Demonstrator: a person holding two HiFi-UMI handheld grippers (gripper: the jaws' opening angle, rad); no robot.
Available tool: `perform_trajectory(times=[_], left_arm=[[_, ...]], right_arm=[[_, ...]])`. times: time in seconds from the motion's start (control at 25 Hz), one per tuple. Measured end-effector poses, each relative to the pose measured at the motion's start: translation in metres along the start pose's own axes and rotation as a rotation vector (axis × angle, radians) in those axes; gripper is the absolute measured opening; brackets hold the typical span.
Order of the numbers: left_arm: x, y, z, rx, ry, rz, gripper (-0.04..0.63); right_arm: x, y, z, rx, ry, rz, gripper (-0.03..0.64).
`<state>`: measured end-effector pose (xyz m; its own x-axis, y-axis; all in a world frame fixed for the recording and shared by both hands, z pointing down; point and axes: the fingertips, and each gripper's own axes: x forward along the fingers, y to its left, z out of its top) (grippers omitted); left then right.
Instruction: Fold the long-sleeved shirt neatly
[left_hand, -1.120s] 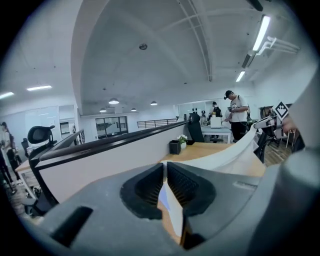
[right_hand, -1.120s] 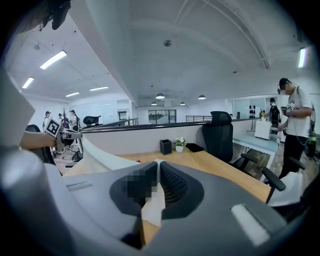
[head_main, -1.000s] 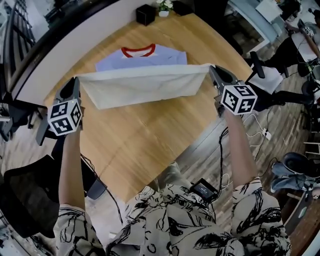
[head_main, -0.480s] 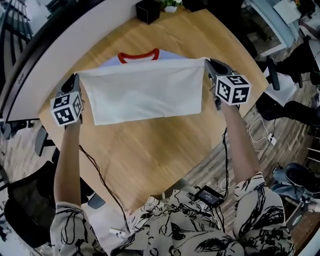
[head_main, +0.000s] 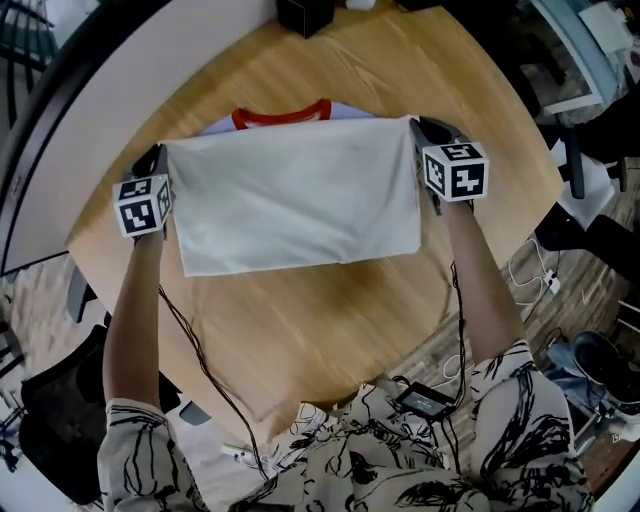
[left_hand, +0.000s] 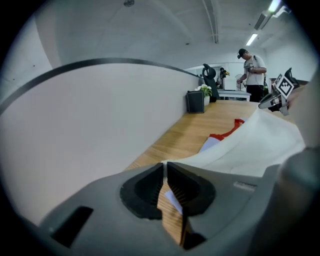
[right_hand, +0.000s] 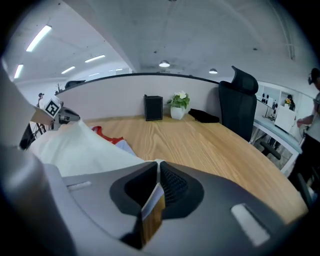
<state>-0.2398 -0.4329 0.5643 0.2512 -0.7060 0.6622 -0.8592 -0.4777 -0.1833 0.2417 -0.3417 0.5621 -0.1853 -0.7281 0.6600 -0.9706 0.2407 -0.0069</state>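
Tightly closed, hand-held grippers, pinching shirt corners

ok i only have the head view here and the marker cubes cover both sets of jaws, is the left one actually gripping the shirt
Observer: Yes. In the left gripper view the left gripper has its jaws pressed together on a corner of the shirt.
Operator: and the right one
Observer: Same there. The right gripper is shut on the opposite corner, with white cloth pinched between its pads.
Operator: what's at the far end, my view cuts off past the black box
Observer: A small potted plant in a white pot sits just right of the black box.
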Motion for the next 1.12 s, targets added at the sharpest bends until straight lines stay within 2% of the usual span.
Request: perform_trajectory(times=[0.24,0.36,0.4,0.48,0.52,0.6,0.64,0.68,0.8,0.88,1.0,1.12], left_arm=[[0.023,-0.006,-0.020,0.089,0.062,0.004,0.038],[0.025,-0.007,-0.024,0.109,0.049,-0.007,0.061],[0.025,-0.006,-0.024,0.104,0.034,-0.026,0.082],[0.024,0.005,-0.024,0.062,0.010,-0.070,0.164],[0.021,0.014,-0.023,0.041,-0.001,-0.081,0.211],[0.012,0.035,-0.013,0.060,-0.046,-0.078,0.219],[0.006,0.041,-0.004,0.117,-0.079,-0.083,0.215],[0.000,0.040,0.005,0.210,-0.106,-0.105,0.212],[-0.007,0.009,0.018,0.619,-0.107,-0.224,0.221],[-0.001,-0.016,0.011,0.846,-0.068,-0.313,0.216],[0.010,-0.039,-0.004,1.075,0.008,-0.400,0.212],[0.019,-0.051,-0.018,1.227,0.082,-0.456,0.196]], right_arm=[[0.020,-0.001,-0.015,-0.098,0.047,-0.024,0.031],[0.024,-0.003,-0.026,-0.094,0.061,0.000,0.045],[0.025,-0.004,-0.027,-0.075,0.054,0.020,0.058],[0.022,-0.011,-0.027,-0.006,0.029,0.077,0.160],[0.018,-0.019,-0.025,0.036,0.013,0.104,0.178],[0.007,-0.036,-0.013,0.047,-0.027,0.129,0.208],[0.001,-0.040,-0.004,-0.018,-0.045,0.133,0.209],[-0.004,-0.038,0.007,-0.127,-0.057,0.142,0.209],[-0.006,-0.006,0.028,-0.519,-0.038,0.234,0.236],[-0.001,0.018,0.028,-0.742,0.013,0.307,0.243],[0.014,0.041,0.016,-1.000,0.109,0.380,0.256],[0.031,0.056,0.000,-1.133,0.198,0.445,0.256]])
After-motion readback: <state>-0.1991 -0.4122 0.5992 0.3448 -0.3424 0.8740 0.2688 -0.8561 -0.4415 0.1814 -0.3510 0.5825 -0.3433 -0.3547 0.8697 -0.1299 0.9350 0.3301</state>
